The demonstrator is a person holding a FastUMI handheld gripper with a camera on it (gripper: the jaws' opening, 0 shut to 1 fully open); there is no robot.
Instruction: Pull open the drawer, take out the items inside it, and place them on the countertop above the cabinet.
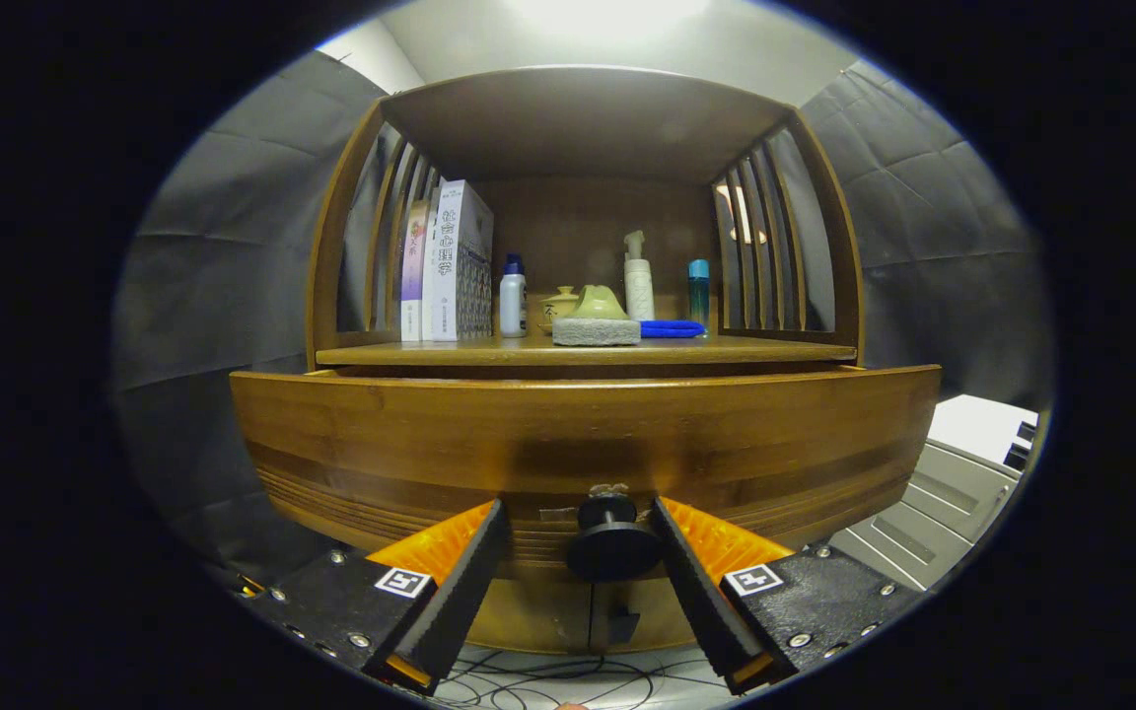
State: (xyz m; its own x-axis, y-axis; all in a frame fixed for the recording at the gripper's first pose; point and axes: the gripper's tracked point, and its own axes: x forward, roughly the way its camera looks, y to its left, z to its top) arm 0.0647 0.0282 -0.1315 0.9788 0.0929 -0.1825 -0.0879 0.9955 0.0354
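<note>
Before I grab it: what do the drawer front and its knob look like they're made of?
Drawer front: looks like varnished wood, going by its brown grain bands and soft sheen. Knob: dark, smooth, matte, probably plastic or painted metal. It sits between the fingers of the open gripper.

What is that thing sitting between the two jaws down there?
In the gripper view, a round black knob on the wooden drawer front sits between the jaws of the gripper. The jaws stand open on either side of it, with gaps showing.
</note>
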